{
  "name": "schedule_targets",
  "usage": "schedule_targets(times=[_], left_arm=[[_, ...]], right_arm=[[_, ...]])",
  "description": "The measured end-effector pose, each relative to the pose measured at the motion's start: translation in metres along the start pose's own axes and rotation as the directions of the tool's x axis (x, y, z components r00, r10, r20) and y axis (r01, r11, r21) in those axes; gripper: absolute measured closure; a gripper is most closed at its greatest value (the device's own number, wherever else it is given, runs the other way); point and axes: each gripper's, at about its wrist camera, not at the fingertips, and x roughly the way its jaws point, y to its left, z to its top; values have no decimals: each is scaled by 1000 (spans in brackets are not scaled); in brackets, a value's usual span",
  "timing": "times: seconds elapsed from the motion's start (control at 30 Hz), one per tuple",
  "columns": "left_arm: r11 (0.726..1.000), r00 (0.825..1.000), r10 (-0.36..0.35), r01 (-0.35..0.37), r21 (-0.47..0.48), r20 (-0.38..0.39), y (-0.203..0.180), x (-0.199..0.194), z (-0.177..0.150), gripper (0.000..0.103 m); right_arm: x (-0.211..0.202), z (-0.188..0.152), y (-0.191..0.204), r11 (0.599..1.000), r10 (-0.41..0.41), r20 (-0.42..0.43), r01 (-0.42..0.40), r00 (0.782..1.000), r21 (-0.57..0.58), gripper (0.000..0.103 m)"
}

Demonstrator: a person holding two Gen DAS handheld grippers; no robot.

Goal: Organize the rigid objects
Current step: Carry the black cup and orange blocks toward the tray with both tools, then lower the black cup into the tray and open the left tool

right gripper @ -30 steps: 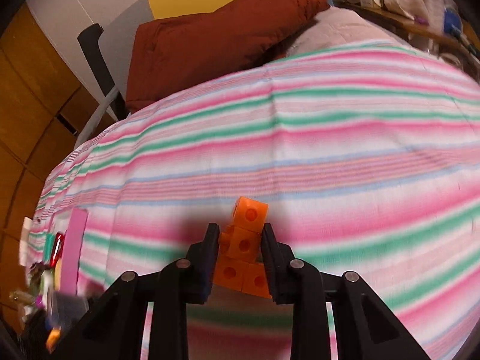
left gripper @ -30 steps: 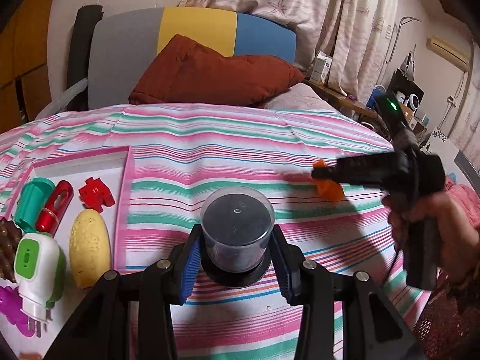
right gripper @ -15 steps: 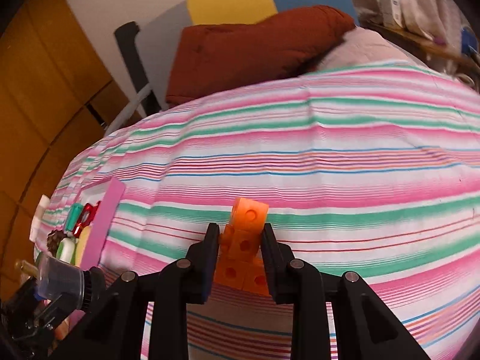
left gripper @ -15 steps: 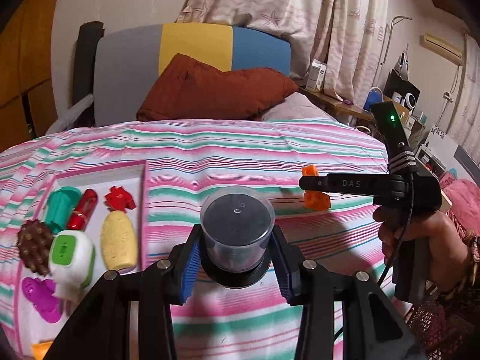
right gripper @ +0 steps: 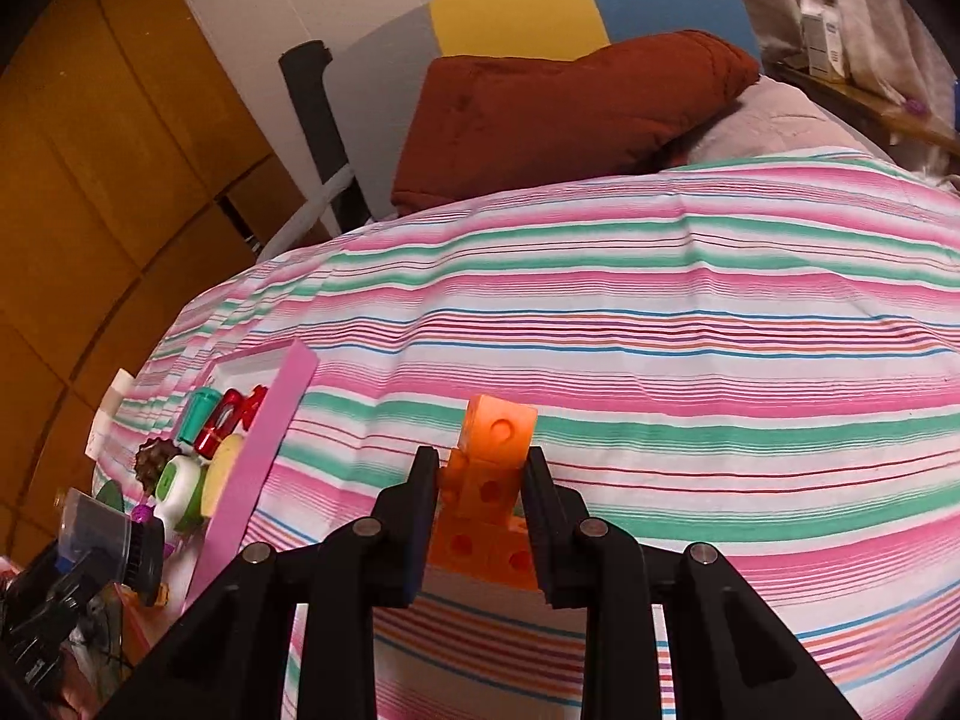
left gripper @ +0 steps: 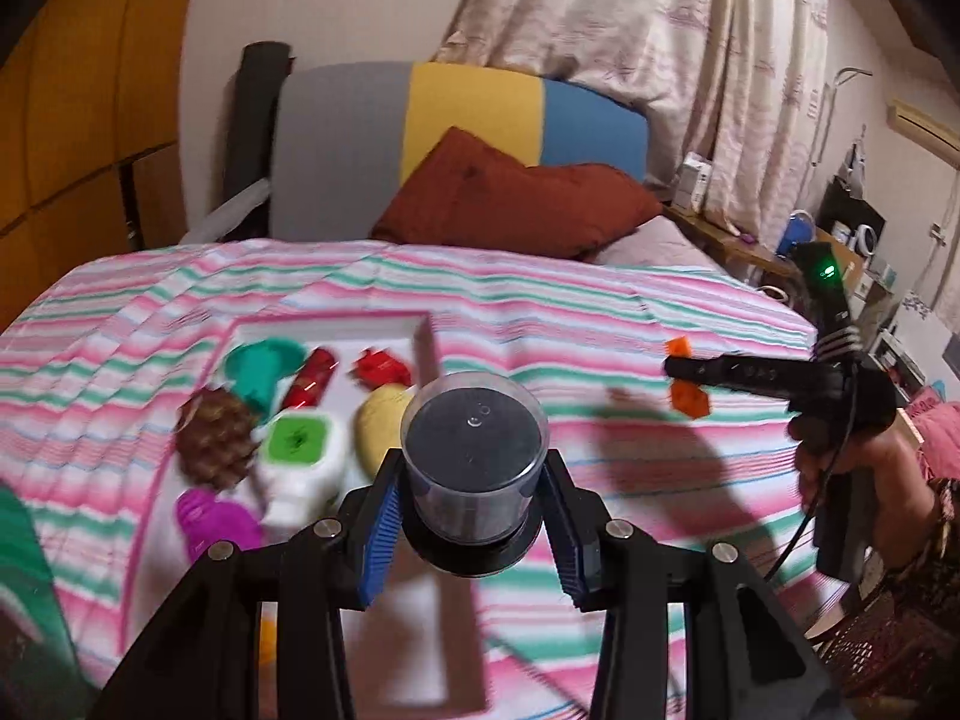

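Note:
My left gripper [left gripper: 474,504] is shut on a clear plastic cylinder case with a black base [left gripper: 474,450], held above the right edge of the pink-rimmed white tray [left gripper: 423,333]. The tray holds a teal cup [left gripper: 261,372], a red tube [left gripper: 312,384], a red block [left gripper: 381,366], a yellow oval [left gripper: 378,426], a brown pinecone-like piece [left gripper: 216,444], a white and green device [left gripper: 297,462] and a purple piece [left gripper: 216,519]. My right gripper [right gripper: 477,480] is shut on an orange block figure [right gripper: 495,468], held above the striped bed; it also shows in the left wrist view [left gripper: 687,399].
The striped bedspread [right gripper: 660,330] covers the bed. A brown cushion [left gripper: 516,204] and a grey, yellow and blue headrest [left gripper: 468,108] lie at the far end. A shelf with boxes [left gripper: 696,186] and curtains stand at the right. Wooden cupboards [right gripper: 90,180] stand at the left.
Both grippers have risen and drawn back from the bed. The left gripper has swung left with the cylinder case, so the tray now lies ahead of it. The right gripper still holds the orange figure.

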Motion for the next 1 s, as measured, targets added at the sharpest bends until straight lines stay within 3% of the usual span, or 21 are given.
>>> schedule_targets(times=[0.27,0.53,0.7,1.0], left_arm=[[996,995,82,-83,-15,-56,28,5,-21,59],[990,984,137,-135,30,-113,29,24,-27,59],[993,984,122,-121,11,-133,30,24,-30,58],[995,991,92,-95,-23,-100,35,16,-30,57]], right_arm=[[4,-6,16,999,17,-14,-18,1000,-51,75],[3,-7,16,998,22,-11,-22,1000,-53,75],[5,-8,18,998,27,-17,-28,999,-56,75],[6,-9,20,997,35,-22,-36,999,-64,75]])
